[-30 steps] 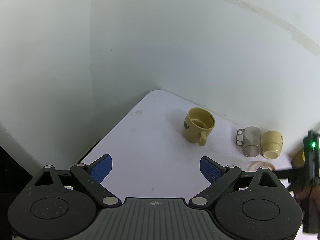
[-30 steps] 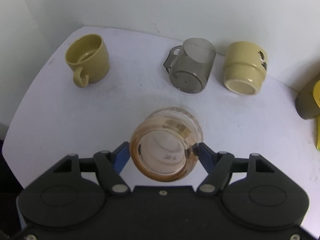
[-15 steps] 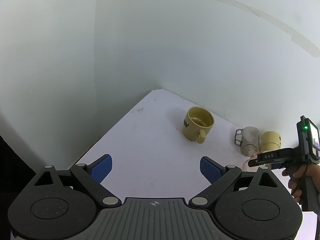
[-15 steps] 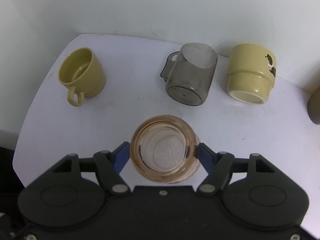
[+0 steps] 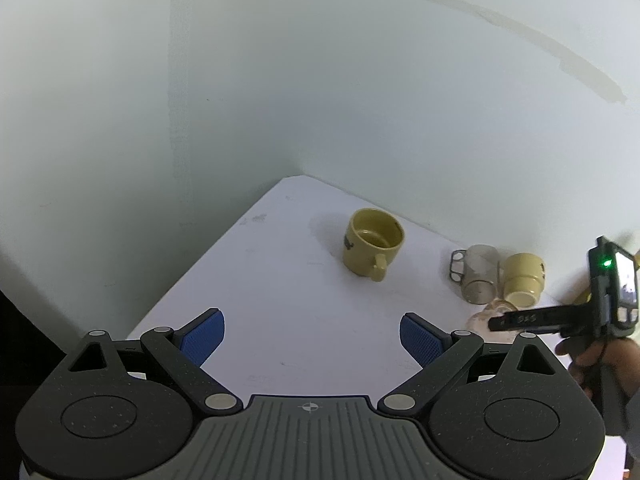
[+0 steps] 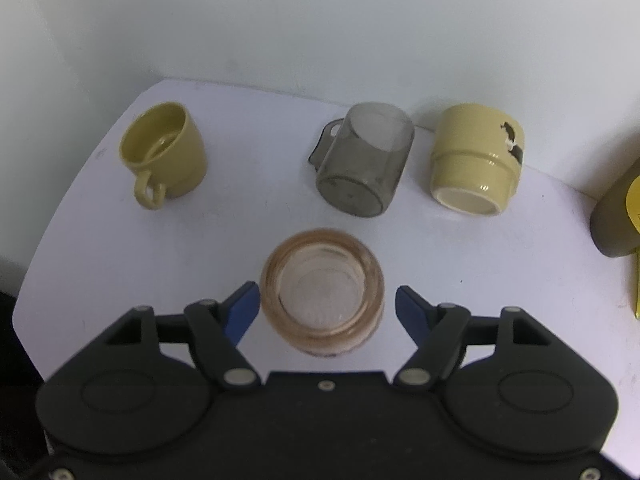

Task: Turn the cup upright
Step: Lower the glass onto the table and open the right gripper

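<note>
The amber glass cup (image 6: 322, 289) stands mouth-up on the white table (image 6: 248, 236) between the right gripper (image 6: 325, 309)'s parted jaws — untouched; the left gripper (image 5: 312, 334) hovers open too.

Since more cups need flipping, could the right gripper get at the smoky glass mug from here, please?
Probably not straight ahead: the amber glass stands upright between the open right gripper jaws, directly before the smoky mug. It would have to lift over first.

The right tool (image 6: 327, 312) now has its blue pads spread apart from the amber glass cup (image 6: 322, 290), which it clamped a moment ago. The cup stands mouth-up on the tabletop (image 6: 248, 236), no longer tilted on its side.
</note>
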{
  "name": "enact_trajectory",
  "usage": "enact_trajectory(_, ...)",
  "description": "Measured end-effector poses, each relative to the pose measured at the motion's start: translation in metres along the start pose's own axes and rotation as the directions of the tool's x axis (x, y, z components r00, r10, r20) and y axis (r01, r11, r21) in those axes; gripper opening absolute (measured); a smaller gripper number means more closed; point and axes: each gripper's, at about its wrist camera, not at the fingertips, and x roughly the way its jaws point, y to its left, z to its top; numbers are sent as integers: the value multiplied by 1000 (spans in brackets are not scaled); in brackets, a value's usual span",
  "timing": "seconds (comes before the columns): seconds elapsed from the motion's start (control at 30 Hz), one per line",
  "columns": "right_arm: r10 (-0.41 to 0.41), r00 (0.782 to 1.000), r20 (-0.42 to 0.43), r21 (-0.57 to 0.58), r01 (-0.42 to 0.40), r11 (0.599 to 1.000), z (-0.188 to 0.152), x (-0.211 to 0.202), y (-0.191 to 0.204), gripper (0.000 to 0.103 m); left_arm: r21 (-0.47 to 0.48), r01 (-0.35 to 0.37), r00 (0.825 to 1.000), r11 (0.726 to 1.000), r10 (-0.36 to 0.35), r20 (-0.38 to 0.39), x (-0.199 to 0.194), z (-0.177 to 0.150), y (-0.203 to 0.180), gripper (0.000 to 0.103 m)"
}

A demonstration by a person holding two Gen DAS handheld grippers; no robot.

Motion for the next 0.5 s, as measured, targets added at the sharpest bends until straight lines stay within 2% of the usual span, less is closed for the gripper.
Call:
enact_trajectory(0.33,-13,1000,13,8,13,1000,6,0,10,68,45,42,999,998,-42,1,-1,7,-32,95)
enact_trajectory(0.4,-62,995,76,-22,64,998,2,-24,13,73,43,47,999,998,-47,-3,1,9,-38,95)
enact_trajectory(0.43,-62,995,78,-24,64,998,3,-25,15,76,40,55,998,998,-55,-11,3,10,-43,95)
enact_trajectory(0.5,-35,994,107,-36,39,999,-6,-56,7,82,35,64,998,997,-63,-31,9,12,-52,96)
